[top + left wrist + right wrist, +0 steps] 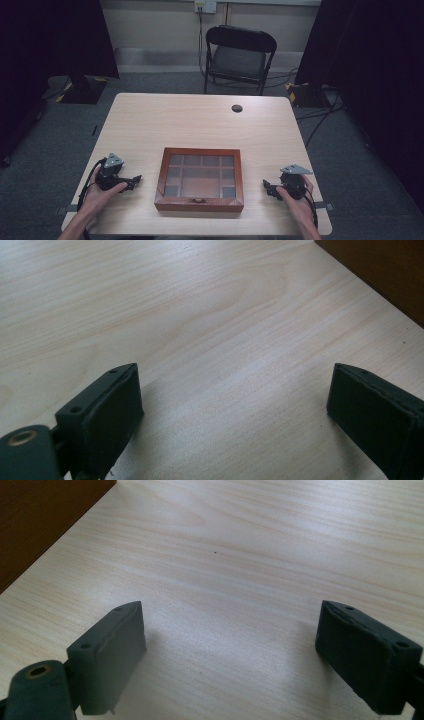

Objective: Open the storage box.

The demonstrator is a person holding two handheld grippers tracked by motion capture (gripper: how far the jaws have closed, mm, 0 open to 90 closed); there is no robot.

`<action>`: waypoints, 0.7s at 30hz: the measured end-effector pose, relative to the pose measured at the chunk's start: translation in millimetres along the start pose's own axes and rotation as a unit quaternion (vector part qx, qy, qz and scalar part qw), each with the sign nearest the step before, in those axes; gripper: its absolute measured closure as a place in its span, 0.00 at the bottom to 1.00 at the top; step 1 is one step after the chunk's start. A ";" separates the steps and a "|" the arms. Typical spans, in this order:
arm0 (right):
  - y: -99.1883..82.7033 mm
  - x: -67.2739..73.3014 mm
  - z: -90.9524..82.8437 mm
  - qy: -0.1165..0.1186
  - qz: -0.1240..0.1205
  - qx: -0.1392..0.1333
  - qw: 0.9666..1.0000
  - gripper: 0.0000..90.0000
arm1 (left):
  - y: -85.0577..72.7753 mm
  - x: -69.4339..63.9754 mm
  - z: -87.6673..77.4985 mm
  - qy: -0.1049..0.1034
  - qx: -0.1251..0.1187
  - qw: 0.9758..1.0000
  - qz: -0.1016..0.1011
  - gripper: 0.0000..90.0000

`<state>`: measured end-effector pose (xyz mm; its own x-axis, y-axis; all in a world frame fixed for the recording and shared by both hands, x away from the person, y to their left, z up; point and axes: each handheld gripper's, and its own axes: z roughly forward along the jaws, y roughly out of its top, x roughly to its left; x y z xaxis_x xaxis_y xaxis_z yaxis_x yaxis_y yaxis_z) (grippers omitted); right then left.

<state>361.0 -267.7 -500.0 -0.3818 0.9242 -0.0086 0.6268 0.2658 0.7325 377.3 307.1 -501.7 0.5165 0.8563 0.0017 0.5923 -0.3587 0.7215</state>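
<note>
Pale wooden table (200,120) fills the middle of the high view. Left gripper (134,181) rests lower left, jaws wide. Wooden box (200,179) sits lower centre, long axis left-right, clasp toward the bottom edge. Right gripper (266,188) rests lower right, jaws wide.

Both hands low and apart, each holding a gripper.
The left gripper (134,180) points inward, jaws spread wide; the right gripper (266,186) mirrors it, jaws equally wide, nothing held between either pair.
</note>
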 end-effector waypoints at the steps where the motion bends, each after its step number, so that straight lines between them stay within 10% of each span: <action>1: 0.0 0.0 0.0 0.000 0.000 0.000 1.000 0.13 | 0.1 -0.1 -0.3 0.000 0.001 1.000 0.000 0.09; 21: 0.0 0.0 0.0 0.000 0.000 0.000 1.000 0.13 | 10.1 -10.5 -12.5 -0.038 -0.010 0.999 0.010 0.21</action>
<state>361.0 -267.7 -500.0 -0.3817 0.9242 -0.0084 0.6269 0.2656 0.7324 370.2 299.1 -485.7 0.5740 0.8180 -0.0367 0.5699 -0.3669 0.7353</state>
